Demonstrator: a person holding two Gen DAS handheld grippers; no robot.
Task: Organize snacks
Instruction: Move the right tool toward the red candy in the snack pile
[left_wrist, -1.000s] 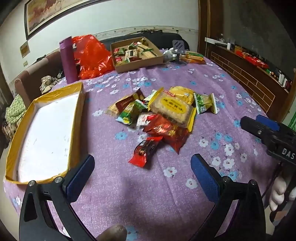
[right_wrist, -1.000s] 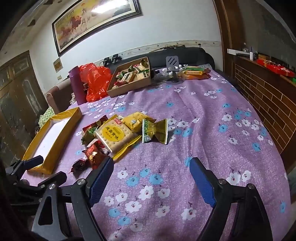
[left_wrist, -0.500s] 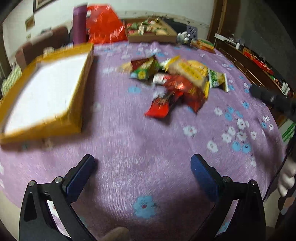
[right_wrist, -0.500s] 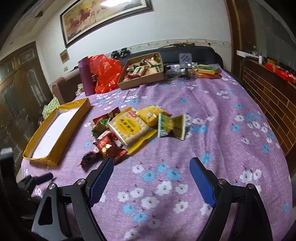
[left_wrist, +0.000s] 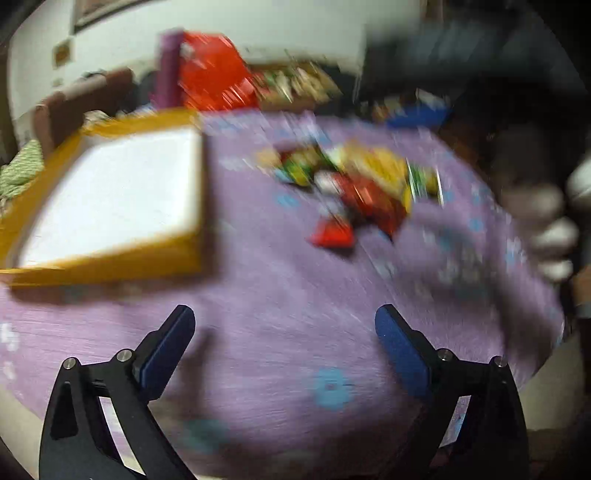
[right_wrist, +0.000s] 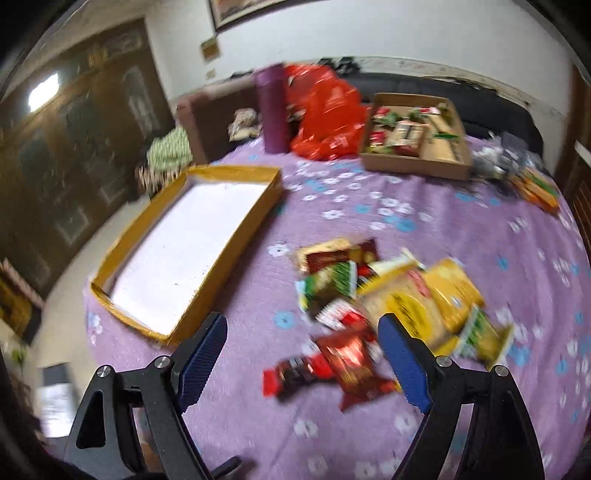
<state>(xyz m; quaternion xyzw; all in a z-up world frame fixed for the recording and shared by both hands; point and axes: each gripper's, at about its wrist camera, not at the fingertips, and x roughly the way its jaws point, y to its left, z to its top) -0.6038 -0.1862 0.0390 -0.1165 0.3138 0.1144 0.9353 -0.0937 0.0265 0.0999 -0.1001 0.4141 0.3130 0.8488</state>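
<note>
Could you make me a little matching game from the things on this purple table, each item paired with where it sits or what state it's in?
Things:
1. yellow tray
2. brown cardboard box
3. purple bottle
4. right gripper

States:
A. open, above a red wrapper
B. empty, white floor
C. upright beside the red bag
D. holds snacks, far side

Pairs: 1-B, 2-D, 3-C, 4-A

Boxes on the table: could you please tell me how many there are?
2: an empty yellow box at the left edge, and a brown box of snacks at the far side, beside the red bag.
</note>
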